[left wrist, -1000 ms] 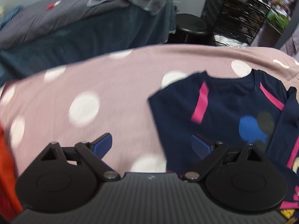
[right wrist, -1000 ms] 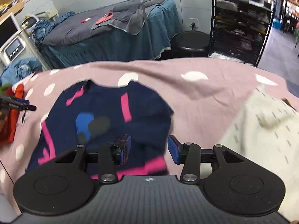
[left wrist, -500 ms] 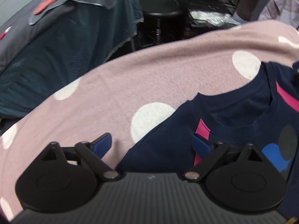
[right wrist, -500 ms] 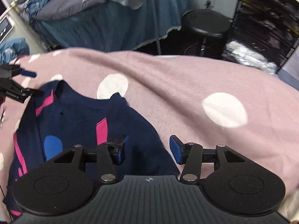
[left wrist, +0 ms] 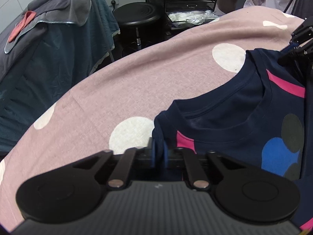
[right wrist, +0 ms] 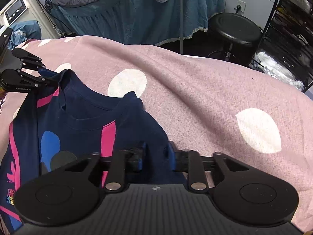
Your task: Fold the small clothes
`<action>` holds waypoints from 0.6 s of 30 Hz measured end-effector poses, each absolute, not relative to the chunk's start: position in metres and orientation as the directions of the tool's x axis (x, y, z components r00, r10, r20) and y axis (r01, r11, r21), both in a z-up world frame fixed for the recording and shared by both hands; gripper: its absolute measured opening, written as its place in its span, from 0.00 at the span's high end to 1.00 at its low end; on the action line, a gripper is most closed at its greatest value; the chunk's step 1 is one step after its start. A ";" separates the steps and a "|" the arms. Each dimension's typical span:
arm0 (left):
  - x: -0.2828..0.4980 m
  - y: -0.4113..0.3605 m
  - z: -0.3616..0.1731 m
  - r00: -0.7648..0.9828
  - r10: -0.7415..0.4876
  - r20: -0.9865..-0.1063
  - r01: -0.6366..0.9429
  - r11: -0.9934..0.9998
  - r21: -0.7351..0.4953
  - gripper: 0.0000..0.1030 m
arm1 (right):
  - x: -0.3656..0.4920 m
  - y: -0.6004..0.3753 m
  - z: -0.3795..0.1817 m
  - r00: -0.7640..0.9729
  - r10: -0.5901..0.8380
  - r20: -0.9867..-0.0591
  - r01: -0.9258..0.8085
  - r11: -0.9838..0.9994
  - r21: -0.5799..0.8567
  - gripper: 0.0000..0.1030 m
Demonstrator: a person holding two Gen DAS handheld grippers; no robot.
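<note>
The shirt lies on the polka-dot cover, neckline toward the far edge where the stool stands, its long axis running from collar back to the hem near the cameras. It is a small navy knit tee with a ribbed round collar, hot-pink stripes slanting off each shoulder, and flat printed dots in blue and black on the chest; a small multicolour print sits low on one side. In the left wrist view the same shirt fills the right half, collar curving open toward the far edge.

The cover is a mauve woven fabric with large off-white dots, softly creased.

The left gripper is pinched tight on the shirt's shoulder edge, blue pads pressed on a raised ridge of navy cloth. From the right wrist view it is seen biting the shoulder beside the collar. The right gripper has its blue pads closing around the other shoulder edge, cloth bunched between them, with a gap still showing. In the left wrist view it meets the shirt at the far shoulder.

Beyond stands a bed draped in teal cloth and a black wire rack.
</note>
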State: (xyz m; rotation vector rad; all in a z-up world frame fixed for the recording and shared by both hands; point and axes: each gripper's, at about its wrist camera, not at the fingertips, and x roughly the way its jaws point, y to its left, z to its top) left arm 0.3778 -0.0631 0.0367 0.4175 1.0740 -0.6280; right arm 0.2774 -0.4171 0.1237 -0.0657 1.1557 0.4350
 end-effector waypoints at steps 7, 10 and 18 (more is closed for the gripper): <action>0.355 -0.043 0.075 0.380 -0.355 -0.854 0.635 0.772 -0.039 0.97 | 0.258 -0.420 0.152 0.412 0.370 -0.833 -0.364 0.905 0.222 0.91; 0.320 -0.022 0.103 0.401 -0.409 -0.820 0.652 0.756 -0.058 0.97 | 0.230 -0.420 0.180 0.432 0.456 -0.778 -0.414 0.867 0.279 0.91; 0.141 0.052 0.150 0.330 -0.466 -0.821 0.669 0.729 -0.146 0.97 | 0.081 -0.409 0.251 0.321 0.600 -0.733 -0.653 0.700 0.288 0.91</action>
